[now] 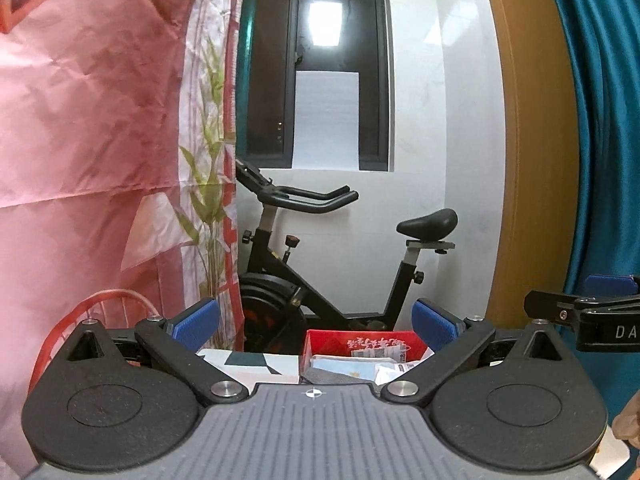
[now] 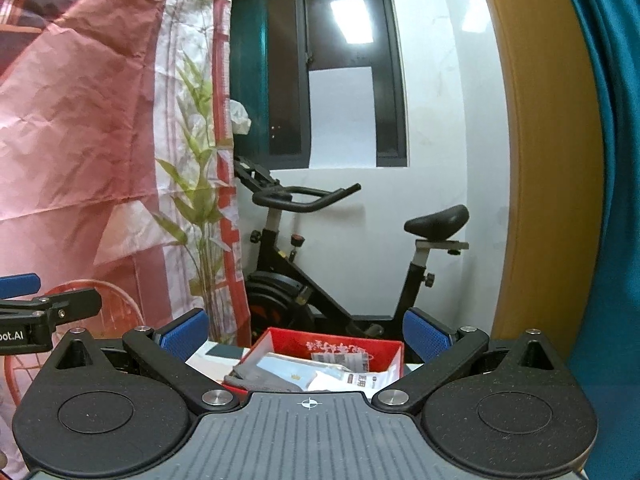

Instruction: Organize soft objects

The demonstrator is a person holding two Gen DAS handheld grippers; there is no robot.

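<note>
Two handheld grippers are raised side by side, both looking across a room. The left gripper (image 1: 316, 322) has its blue-padded fingers spread wide with nothing between them; the right gripper (image 2: 306, 330) is the same, wide apart and empty.

Just below and ahead of both sits a red box (image 2: 320, 346), open at the top. Inside it lie the soft things to be sorted: a folded grey cloth (image 2: 260, 378) at the near left edge, a pale blue soft packet (image 2: 296, 368) beside it, and some white printed packets (image 2: 356, 376) toward the right. These look light and limp, so they would likely sag and fold when lifted. A pinch on a thick folded edge of the grey cloth should hold best (the glossy packets may slip). Exactly what each piece is cannot be told, since the gripper bodies hide the near part of the box.

A white and dark flat box (image 1: 248, 364) lies just left of the red box. Behind them stands a black exercise bike (image 1: 320, 264) against a white wall, under a dark window (image 1: 316, 64). A large pink crumpled sheet (image 1: 88, 120) printed with bamboo hangs at left, with a red wire basket (image 1: 80, 320) below it. A teal curtain (image 1: 600, 120) hangs at right. Nothing blocks the way down into the box.
</note>
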